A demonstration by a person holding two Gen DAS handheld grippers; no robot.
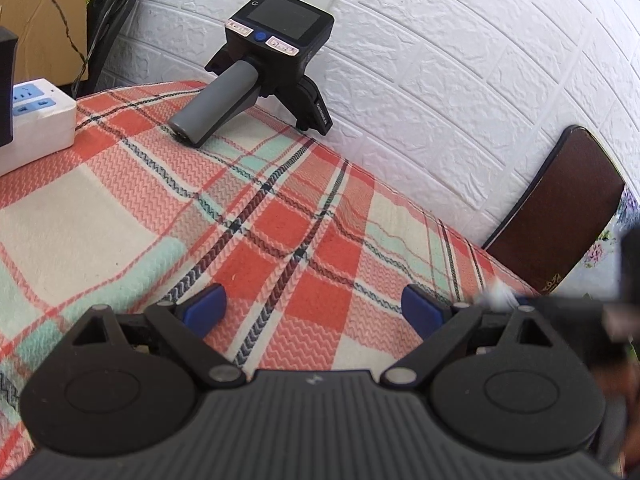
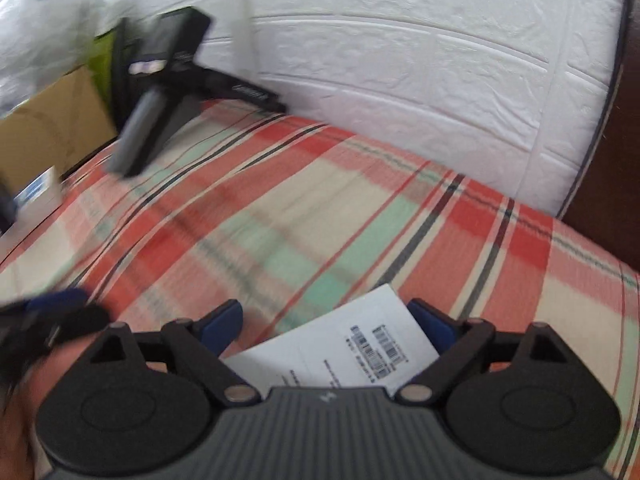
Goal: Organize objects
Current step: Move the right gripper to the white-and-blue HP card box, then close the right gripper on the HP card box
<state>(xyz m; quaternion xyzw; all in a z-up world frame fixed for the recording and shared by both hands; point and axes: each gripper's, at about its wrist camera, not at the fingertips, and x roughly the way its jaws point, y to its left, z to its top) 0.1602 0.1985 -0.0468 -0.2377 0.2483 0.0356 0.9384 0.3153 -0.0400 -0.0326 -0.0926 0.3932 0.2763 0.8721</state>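
On the desk, a plaid cloth [image 1: 280, 216] in red, cream and mint is spread, and most of what is seen rests on it. Toward the far edge, against the white brick-patterned wall [image 1: 460, 80], a black handheld device [image 1: 276, 40] with a small screen, a blue button and a grey cylindrical handle is propped on folding legs; its handle tip touches the cloth. At the left edge of the left wrist view a white power strip [image 1: 36, 120] with blue sockets is seen, with a cardboard box [image 1: 44, 20] behind it. A dark brown chair back [image 1: 560, 208] is seen beside the desk at the right.

The left gripper [image 1: 314, 312] is held low over the cloth with its blue-padded fingers [image 1: 206, 308] spread wide, and nothing is held between them; only the plaid cloth is seen in the gap.

In the right wrist view, which is blurred, the right gripper [image 2: 326, 320] is likewise seen spread wide. A white sheet of paper [image 2: 340, 344] printed with barcodes and lines of text lies on the cloth between the fingers [image 2: 224, 320], partly hidden under the gripper body. Its right edge lies close to the right finger, but whether it is touched cannot be told, and the paper is not clamped. The same black device is seen blurred at the upper left of this view, and a blurred dark and blue shape [image 2: 48, 312] at the lower left edge cannot be identified with certainty.
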